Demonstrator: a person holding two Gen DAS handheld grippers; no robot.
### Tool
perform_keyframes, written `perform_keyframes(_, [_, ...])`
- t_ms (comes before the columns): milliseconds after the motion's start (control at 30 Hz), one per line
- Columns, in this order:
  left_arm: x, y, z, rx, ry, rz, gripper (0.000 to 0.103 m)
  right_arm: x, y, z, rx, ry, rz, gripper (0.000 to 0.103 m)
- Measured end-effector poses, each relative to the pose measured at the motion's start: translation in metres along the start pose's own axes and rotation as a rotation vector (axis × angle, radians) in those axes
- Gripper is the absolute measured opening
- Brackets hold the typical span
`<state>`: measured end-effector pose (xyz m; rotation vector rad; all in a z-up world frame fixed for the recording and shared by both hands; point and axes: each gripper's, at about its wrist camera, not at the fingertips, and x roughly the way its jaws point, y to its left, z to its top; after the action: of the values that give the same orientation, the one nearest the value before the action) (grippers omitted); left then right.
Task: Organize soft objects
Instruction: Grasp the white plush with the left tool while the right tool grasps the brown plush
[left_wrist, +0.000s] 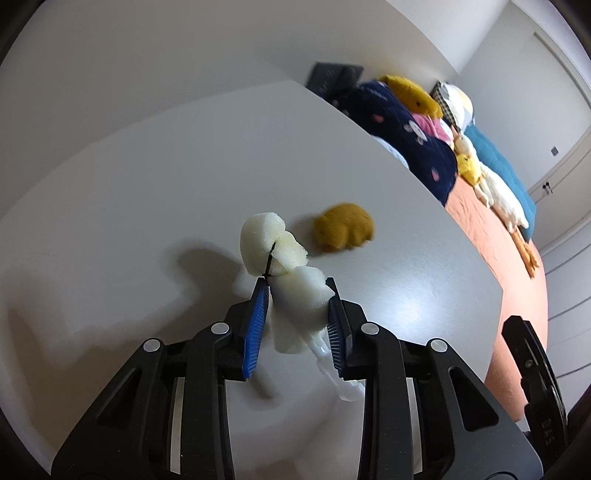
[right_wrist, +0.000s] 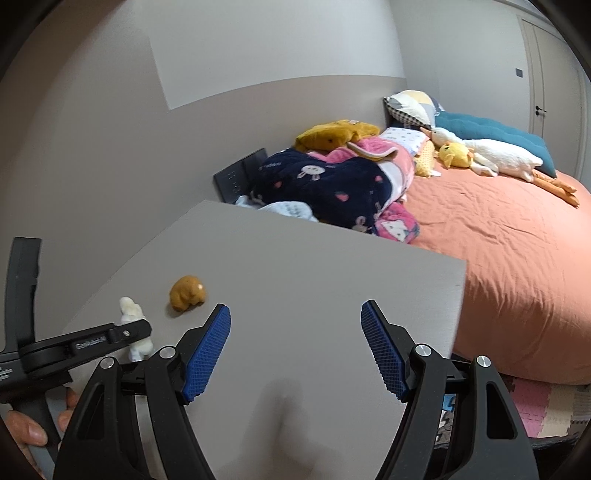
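Here, in the left wrist view, the left tongs (left_wrist: 299, 314) are pinching the lower part of a white foam piece (left_wrist: 284, 266), which is sitting just above or on the grey bench (left_wrist: 147, 184); which of the two I cannot tell. The blue pads are denting the foam inward, so I am judging it as very light, spongy and springy. A black tie (left_wrist: 270, 262) is cinching its middle, and the firmest hold is probably lying near that waist, where the foam is already compressed. One brown plush toy (left_wrist: 343, 230) is lying near the foam, apart from it. It is looking soft and rounded, likely easy to take across its body. In the right wrist view, the right tongs (right_wrist: 295, 347) are standing wide with nothing between them, hovering over the bench (right_wrist: 314, 258). The foam piece (right_wrist: 131, 310) is showing at the left inside the left tongs (right_wrist: 140, 332), and the brown plush toy (right_wrist: 187, 294) is resting just beyond it. Counting the bench: one foam piece, one plush toy. The bed (right_wrist: 498, 240) behind is carrying several more plush toys, blankets and pillows, too heaped to count surely.
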<state>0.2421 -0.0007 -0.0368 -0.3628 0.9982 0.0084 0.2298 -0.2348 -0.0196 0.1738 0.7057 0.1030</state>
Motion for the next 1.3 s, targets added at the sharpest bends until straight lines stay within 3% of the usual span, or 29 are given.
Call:
perform_keyframes(200, [-0.013, 0.03, 0.008, -0.037, -0.062, 0.06, 0.03, 0.014, 0.029, -0.001, -0.04, 0.023, 0.016, 0.074])
perform_keyframes(367, [-0.024, 0.051, 0.018, -0.064, -0.131, 0.191, 0.03, 0.033, 0.049, 0.0, -0.048, 0.055, 0.04, 0.074])
perform_keyframes(467, [-0.026, 0.067, 0.023, -0.098, -0.14, 0.232, 0.03, 0.045, 0.061, 0.0, -0.059, 0.076, 0.052, 0.074])
perform_keyframes(1000, [-0.029, 0.124, 0.036, -0.234, -0.141, 0.312, 0.03, 0.106, 0.107, 0.011, -0.103, 0.197, 0.078, 0.073])
perform_keyframes(1167, [-0.033, 0.133, 0.037, -0.258, -0.146, 0.316, 0.03, 0.119, 0.113, 0.012, -0.126, 0.229, 0.076, 0.054])
perform_keyframes(1267, [-0.034, 0.136, 0.037, -0.263, -0.142, 0.309, 0.03, 0.126, 0.11, 0.01, -0.117, 0.26, 0.083, 0.03])
perform_keyframes(1300, [-0.034, 0.137, 0.036, -0.266, -0.139, 0.305, 0.03, 0.125, 0.109, 0.009, -0.119, 0.254, 0.077, 0.029])
